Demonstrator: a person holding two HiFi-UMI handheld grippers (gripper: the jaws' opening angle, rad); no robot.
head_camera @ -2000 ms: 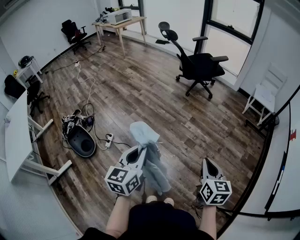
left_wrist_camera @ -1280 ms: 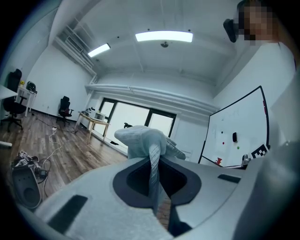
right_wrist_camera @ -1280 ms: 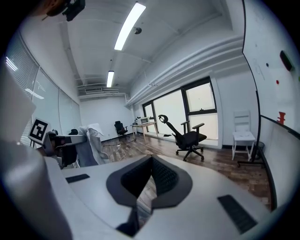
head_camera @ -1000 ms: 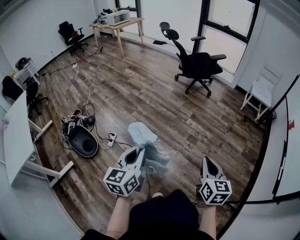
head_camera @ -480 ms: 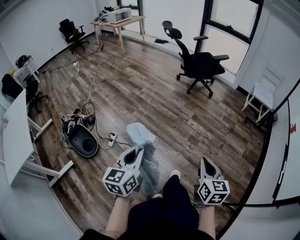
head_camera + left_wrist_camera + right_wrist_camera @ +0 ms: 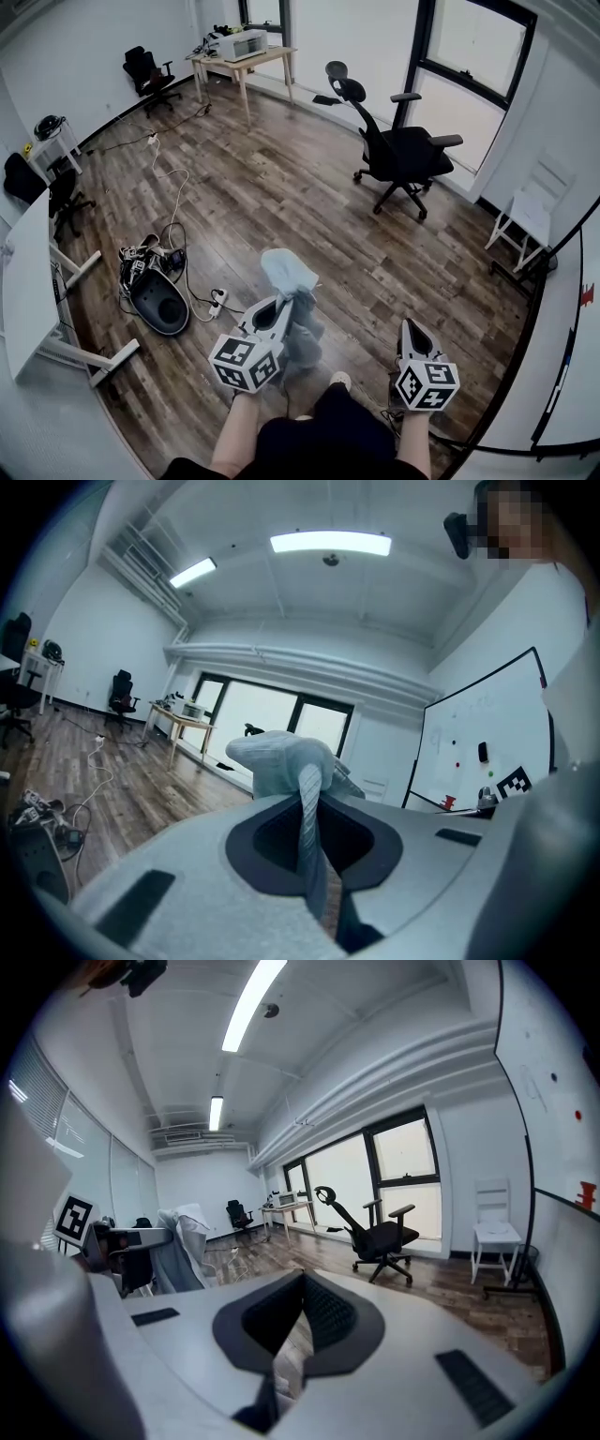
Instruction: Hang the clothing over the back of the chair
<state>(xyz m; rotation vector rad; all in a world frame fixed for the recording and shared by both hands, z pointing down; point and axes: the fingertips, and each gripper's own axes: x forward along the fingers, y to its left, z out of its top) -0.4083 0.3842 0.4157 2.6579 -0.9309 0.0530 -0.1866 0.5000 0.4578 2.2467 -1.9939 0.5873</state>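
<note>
A pale blue piece of clothing [image 6: 289,272] is pinched in my left gripper [image 6: 286,305], bunched above the jaws and hanging below them over the wooden floor. In the left gripper view the cloth [image 6: 281,761] runs down between the shut jaws of the left gripper [image 6: 305,794]. The right gripper [image 6: 410,330] is shut with nothing in it; in its own view, the right gripper [image 6: 302,1279] points toward the black office chair [image 6: 377,1234]. That chair [image 6: 401,150] stands far ahead by the windows, well away from both grippers.
A white chair [image 6: 530,202] stands at the right wall. A wooden table with a printer [image 6: 239,52] is at the back, beside another black chair [image 6: 145,67]. Cables and a black device [image 6: 155,291] lie on the floor at left, near a white desk [image 6: 28,281].
The person has stepped forward, and both grippers went along. The hanging clothing has swung and drawn closer under the left gripper. The black chair sits slightly nearer in the head view.
</note>
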